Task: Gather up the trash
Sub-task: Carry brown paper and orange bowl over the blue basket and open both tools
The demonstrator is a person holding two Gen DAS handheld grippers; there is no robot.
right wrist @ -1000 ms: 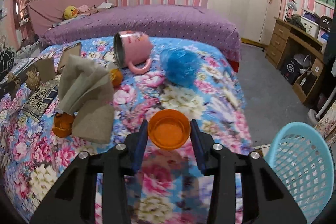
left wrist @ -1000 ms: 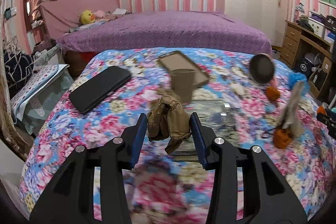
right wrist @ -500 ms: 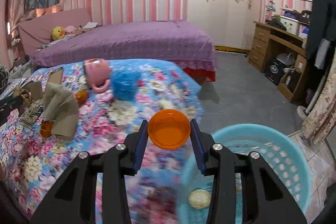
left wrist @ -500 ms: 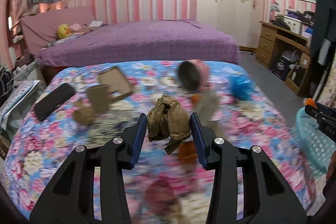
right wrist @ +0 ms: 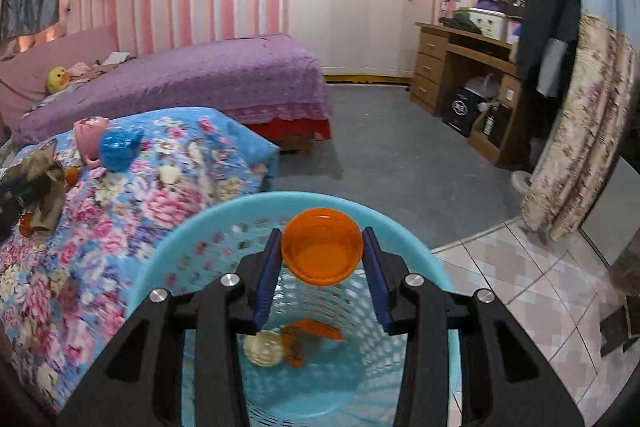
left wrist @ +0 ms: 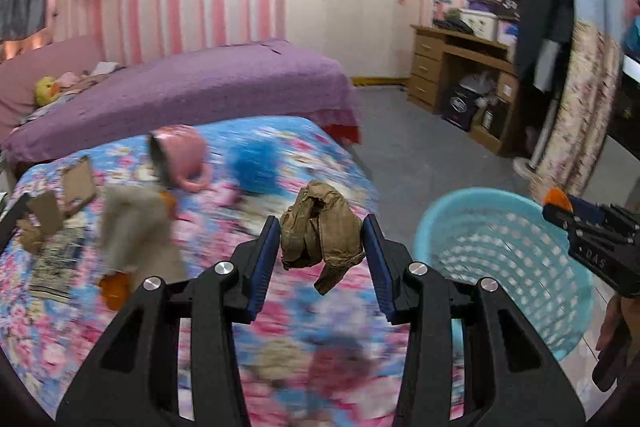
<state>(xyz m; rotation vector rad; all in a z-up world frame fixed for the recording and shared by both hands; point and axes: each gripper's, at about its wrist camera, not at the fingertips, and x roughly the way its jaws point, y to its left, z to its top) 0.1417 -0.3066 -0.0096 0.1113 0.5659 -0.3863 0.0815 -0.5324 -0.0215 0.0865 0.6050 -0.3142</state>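
My left gripper (left wrist: 320, 247) is shut on a crumpled brown paper wad (left wrist: 320, 227), held above the right part of the floral table (left wrist: 280, 327), left of the blue basket (left wrist: 504, 267). My right gripper (right wrist: 322, 253) is shut on an orange plastic cup (right wrist: 322, 251) and holds it over the open blue basket (right wrist: 160, 267). The basket bottom holds a pale round piece (right wrist: 264, 347) and orange scraps (right wrist: 308, 335). The right gripper also shows at the right edge of the left wrist view (left wrist: 560, 211).
On the floral table lie a tipped pink mug (left wrist: 176, 155), a blue crumpled bag (left wrist: 256, 167), a beige cloth (left wrist: 136, 231), cardboard pieces (left wrist: 76, 183) and orange peel (left wrist: 114, 287). A purple bed (right wrist: 180, 83) stands behind. A wooden desk (right wrist: 460, 67) and floral curtain (right wrist: 580, 131) stand at right.
Both grippers have swung right, away from the table and toward the basket. The right one, with the orange cup, now sits over the basket's opening; the left one nears its left side.
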